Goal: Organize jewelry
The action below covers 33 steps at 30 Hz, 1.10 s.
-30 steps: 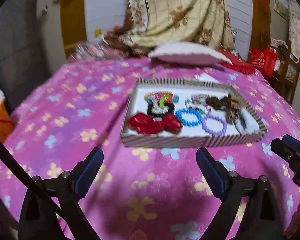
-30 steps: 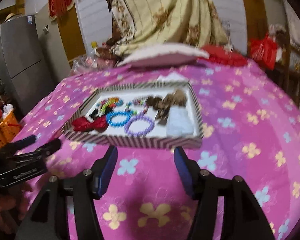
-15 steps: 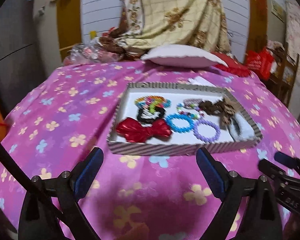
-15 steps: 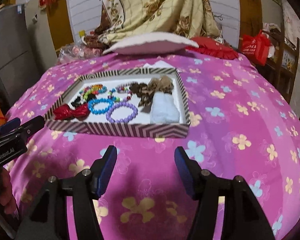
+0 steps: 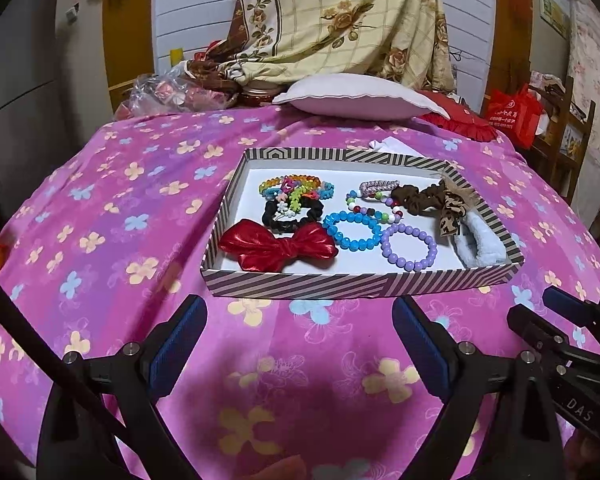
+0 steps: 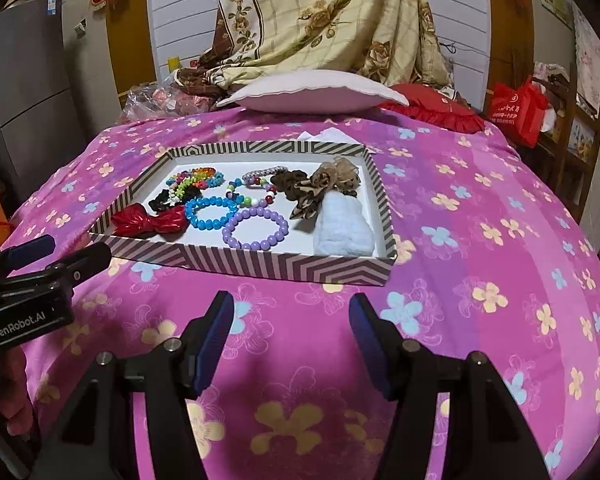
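Since a second ago both cameras have closed in and dipped: the tray sits larger and lower in each view; contents unchanged.

Left wrist: left gripper (image 5: 299,322) jaws wide apart, nothing between them, blue ribbed pads over the bed cover (image 5: 112,220), a thin pink fabric with a flower print. Striped cardboard tray (image 5: 356,283), shallow, rectangular, white floor, lies just beyond the tips. Inside: glossy red bow (image 5: 278,249) at the near left corner, black scrunchie (image 5: 292,216) behind it, multicolour plastic bead pile (image 5: 296,190) further back. Blue faceted bead bracelet (image 5: 354,231) and lilac round-bead bracelet (image 5: 409,247) lie side by side, touching. Brown scrunchie (image 5: 414,196) and leopard-print bow (image 5: 452,214) right of centre, fluffy pale blue band (image 5: 480,244) against the right wall. Right gripper (image 5: 560,322) enters at the right edge.

Right wrist: right gripper (image 6: 291,316) jaws apart, narrower gap, empty, near the tray's front wall (image 6: 284,266). Left gripper at the left edge, hand (image 6: 10,384) below it. White pillow (image 6: 312,94) lies behind the tray.
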Available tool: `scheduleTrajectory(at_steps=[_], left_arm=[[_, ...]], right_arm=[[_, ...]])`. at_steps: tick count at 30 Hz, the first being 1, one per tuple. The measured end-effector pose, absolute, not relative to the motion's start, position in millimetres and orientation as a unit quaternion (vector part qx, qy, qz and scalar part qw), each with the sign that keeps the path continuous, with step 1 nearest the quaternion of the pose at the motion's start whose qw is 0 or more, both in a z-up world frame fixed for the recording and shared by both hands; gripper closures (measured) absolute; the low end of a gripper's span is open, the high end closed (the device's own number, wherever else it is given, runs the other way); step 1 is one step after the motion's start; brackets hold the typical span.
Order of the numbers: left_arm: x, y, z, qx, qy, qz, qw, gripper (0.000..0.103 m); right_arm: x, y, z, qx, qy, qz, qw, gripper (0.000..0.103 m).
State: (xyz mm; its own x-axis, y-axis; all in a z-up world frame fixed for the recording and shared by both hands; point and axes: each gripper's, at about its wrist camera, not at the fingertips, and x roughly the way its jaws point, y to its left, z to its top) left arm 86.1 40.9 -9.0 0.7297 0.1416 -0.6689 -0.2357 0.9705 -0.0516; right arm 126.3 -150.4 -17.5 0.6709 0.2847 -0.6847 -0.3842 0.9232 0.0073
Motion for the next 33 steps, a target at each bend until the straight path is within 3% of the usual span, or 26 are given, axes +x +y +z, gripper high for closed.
scheduleTrajectory(at_steps=[33], left_arm=[[88.4, 35.6, -12.3, -0.061, 0.358, 0.095, 0.927, 0.038]], right_arm=[[126.1, -152.1, -20.0, -0.073, 0.364, 0.183, 0.910, 0.040]])
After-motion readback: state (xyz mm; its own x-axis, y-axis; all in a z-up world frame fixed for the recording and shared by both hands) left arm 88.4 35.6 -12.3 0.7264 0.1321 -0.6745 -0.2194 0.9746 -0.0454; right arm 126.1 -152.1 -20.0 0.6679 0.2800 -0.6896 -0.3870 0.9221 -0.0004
